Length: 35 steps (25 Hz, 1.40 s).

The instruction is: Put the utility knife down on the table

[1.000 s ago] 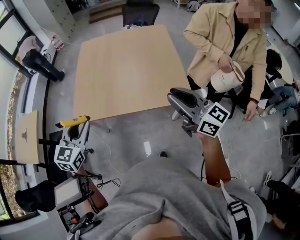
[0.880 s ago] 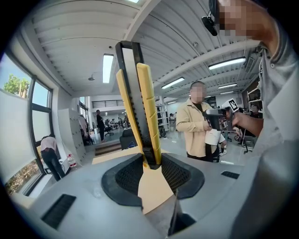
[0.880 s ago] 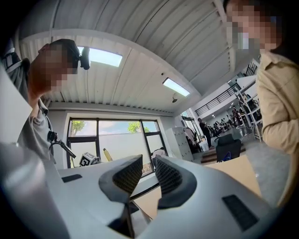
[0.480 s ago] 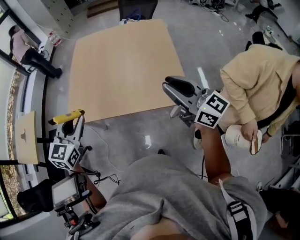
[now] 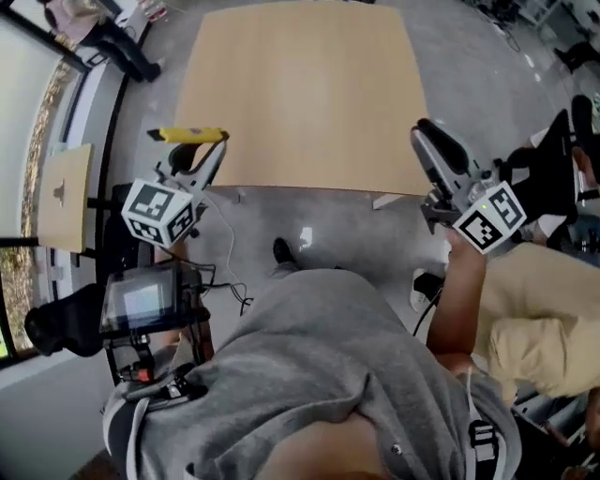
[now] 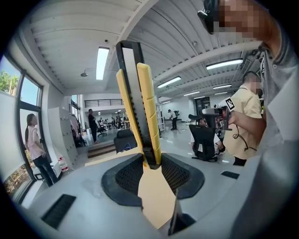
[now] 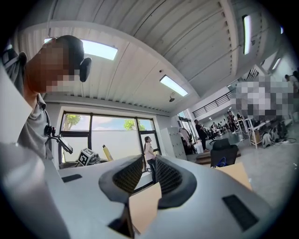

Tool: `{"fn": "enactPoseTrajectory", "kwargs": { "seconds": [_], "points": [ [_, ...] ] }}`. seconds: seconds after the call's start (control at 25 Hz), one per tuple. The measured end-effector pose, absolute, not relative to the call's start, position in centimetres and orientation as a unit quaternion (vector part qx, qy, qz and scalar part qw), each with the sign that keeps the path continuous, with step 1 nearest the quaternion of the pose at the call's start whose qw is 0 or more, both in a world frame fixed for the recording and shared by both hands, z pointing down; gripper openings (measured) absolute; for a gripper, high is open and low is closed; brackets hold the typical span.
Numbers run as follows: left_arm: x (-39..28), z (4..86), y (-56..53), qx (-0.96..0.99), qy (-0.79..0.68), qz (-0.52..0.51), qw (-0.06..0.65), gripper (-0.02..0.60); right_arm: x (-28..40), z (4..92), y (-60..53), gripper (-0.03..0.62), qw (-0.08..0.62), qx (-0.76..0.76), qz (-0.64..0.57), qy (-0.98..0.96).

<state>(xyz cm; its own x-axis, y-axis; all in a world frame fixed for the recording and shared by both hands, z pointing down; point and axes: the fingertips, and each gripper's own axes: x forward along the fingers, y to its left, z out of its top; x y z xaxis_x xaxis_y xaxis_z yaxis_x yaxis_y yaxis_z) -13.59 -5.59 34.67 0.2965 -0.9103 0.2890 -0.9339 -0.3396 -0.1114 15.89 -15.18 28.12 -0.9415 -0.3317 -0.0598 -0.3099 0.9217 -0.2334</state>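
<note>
My left gripper [image 5: 208, 150] is shut on a yellow and black utility knife [image 5: 187, 135], which it holds level over the front left corner of the light wooden table [image 5: 300, 84]. In the left gripper view the knife [image 6: 140, 112] stands straight up out of the gripper [image 6: 152, 163], pinched between the ribbed pads [image 6: 128, 175]. My right gripper [image 5: 433, 155] hovers at the table's front right corner, its jaws close together around nothing. From the right gripper [image 7: 149, 175] view, the knife [image 7: 107, 152] shows small at the far left.
A person in a beige jacket [image 5: 539, 309] stands close on my right. A screen on a stand [image 5: 145, 302] and a dark chair [image 5: 61, 323] are at my left, beside a small wooden side table [image 5: 61, 192]. More people stand by the windows [image 5: 98, 23].
Both grippers have come up to the table's front edge, the left one still carrying the knife. The right gripper has swung right. The person in beige now stands lower right.
</note>
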Motion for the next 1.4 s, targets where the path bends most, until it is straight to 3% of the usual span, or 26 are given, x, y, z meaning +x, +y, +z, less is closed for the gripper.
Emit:
{"fn": "enactPoseTrajectory", "kwargs": {
  "seconds": [0.24,0.52,1.24,1.4],
  "points": [
    [-12.2,34.3,-9.9,0.834,-0.529,0.158,0.012,0.123,17.3,28.9,-15.7,0.08,0.066,-0.217,-0.084,0.97],
    [-24.8,36.0,-13.1,0.842,-0.52,0.145,0.02,0.123,4.3,29.9,-18.0,0.08,0.043,-0.223,-0.086,0.97],
    [-27.4,37.1,-17.7,0.839,-0.528,0.13,0.026,0.123,1.7,30.1,-22.7,0.08,0.04,-0.211,-0.083,0.973],
    [-23.3,36.9,-22.8,0.831,-0.538,0.138,0.033,0.123,6.4,29.7,-29.1,0.08,0.049,-0.207,-0.08,0.974]
  ]
}}
